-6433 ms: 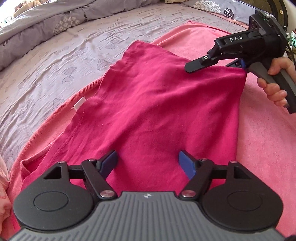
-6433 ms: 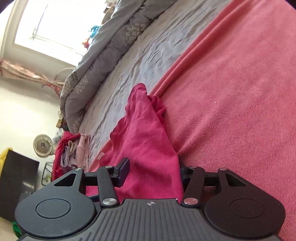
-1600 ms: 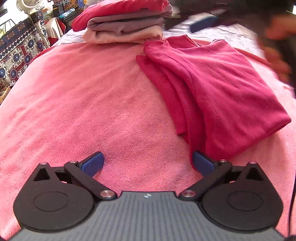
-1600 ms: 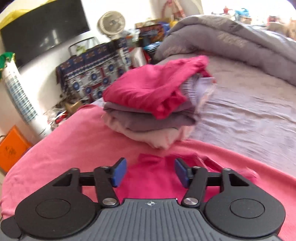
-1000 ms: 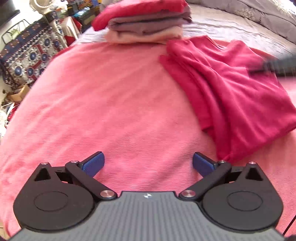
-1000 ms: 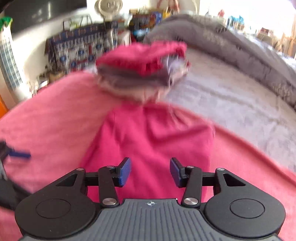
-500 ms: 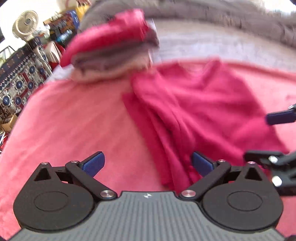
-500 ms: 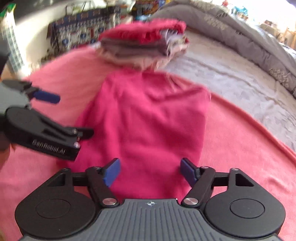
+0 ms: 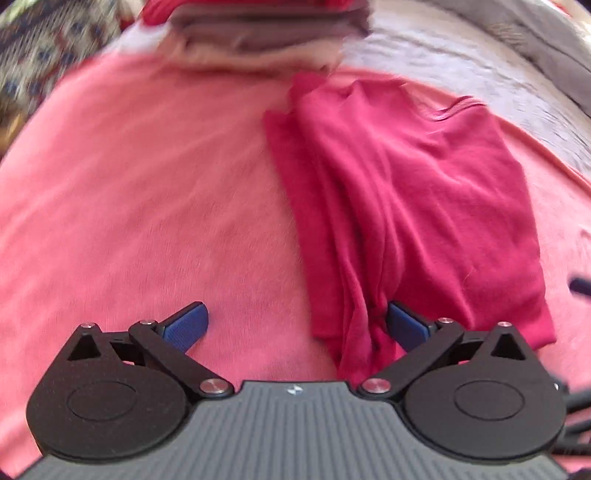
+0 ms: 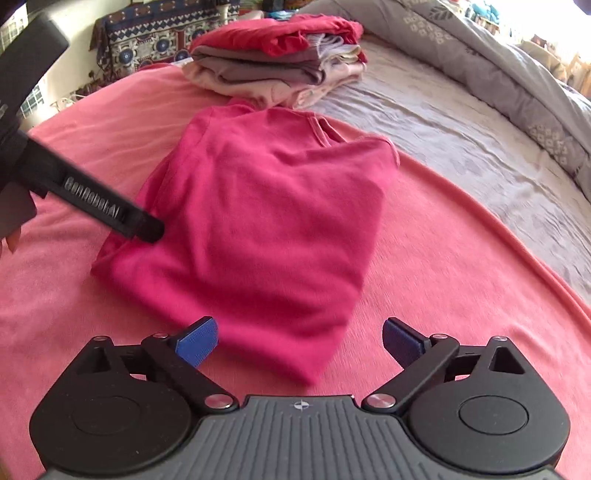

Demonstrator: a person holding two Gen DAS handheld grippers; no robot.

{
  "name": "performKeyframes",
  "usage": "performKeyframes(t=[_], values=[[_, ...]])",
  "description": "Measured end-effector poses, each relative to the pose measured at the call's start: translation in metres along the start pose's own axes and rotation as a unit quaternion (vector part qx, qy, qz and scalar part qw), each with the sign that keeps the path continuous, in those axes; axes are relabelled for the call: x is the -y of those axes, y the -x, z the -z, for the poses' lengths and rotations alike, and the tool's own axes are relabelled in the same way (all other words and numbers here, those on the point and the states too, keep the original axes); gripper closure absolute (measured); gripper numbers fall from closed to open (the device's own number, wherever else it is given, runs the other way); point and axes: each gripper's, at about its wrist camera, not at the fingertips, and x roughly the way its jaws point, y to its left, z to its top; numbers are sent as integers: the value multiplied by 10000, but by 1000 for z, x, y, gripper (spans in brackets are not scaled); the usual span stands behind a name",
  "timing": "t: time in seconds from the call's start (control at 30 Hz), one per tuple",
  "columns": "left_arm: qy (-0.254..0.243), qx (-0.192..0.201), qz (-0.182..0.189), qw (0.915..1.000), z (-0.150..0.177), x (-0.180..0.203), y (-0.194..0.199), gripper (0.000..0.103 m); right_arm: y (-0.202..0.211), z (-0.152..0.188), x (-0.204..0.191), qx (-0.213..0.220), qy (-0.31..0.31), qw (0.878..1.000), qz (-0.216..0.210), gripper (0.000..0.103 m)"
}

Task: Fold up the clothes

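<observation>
A folded magenta garment (image 9: 413, 206) lies on the pink blanket (image 9: 147, 192); it also shows in the right wrist view (image 10: 266, 214). My left gripper (image 9: 295, 325) is open, its jaws straddling the garment's near left folded edge. My right gripper (image 10: 299, 339) is open, its jaws around the garment's near right corner. The left gripper's finger (image 10: 110, 214) shows in the right wrist view, touching the garment's left edge.
A stack of folded clothes (image 10: 277, 62), red on grey on pale pink, sits beyond the garment. A grey sheet (image 10: 461, 129) and a grey duvet (image 10: 498, 59) lie to the right. A patterned cloth (image 10: 147, 33) stands beyond the bed.
Both grippers have come down and closer to the garment's near edge. The left gripper now straddles its left fold, and the right gripper has closed in on its near corner.
</observation>
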Motion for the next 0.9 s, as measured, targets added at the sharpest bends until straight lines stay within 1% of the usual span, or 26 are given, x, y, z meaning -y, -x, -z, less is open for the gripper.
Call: performKeyframes(t=[0.13,0.23,0.3,0.37,0.43,0.5,0.6,0.7,0.9], values=[[309,-579,-195,9977,3,9,7,0,13,17,0,-282,-25,9996,-16,6],[91,-620,-239,9978,16,25,17,0,17,29,-3,-469,12,9989,3,6],[-21,-688,-173,9975,25,33,19,0,13,35,-7,-629,44,9980,-12,6],[-107,-842,-129,9963,34,38,15,0,6,38,-11,-776,54,9970,-21,6],[-238,-952,-238,9949,42,43,5,0,0,40,-12,-867,-5,9962,-37,2],[-359,-1052,-341,9932,50,47,-3,0,-3,39,-10,-900,-133,9958,-59,0],[-323,-1047,-341,9934,51,47,-3,0,-6,40,-6,-935,-301,9950,-156,0],[-284,-1050,-310,9936,52,46,-4,0,-5,42,-6,-892,-286,9954,-196,0],[-121,-865,-385,9954,59,48,0,0,-2,48,-6,-800,-350,9959,-251,0]])
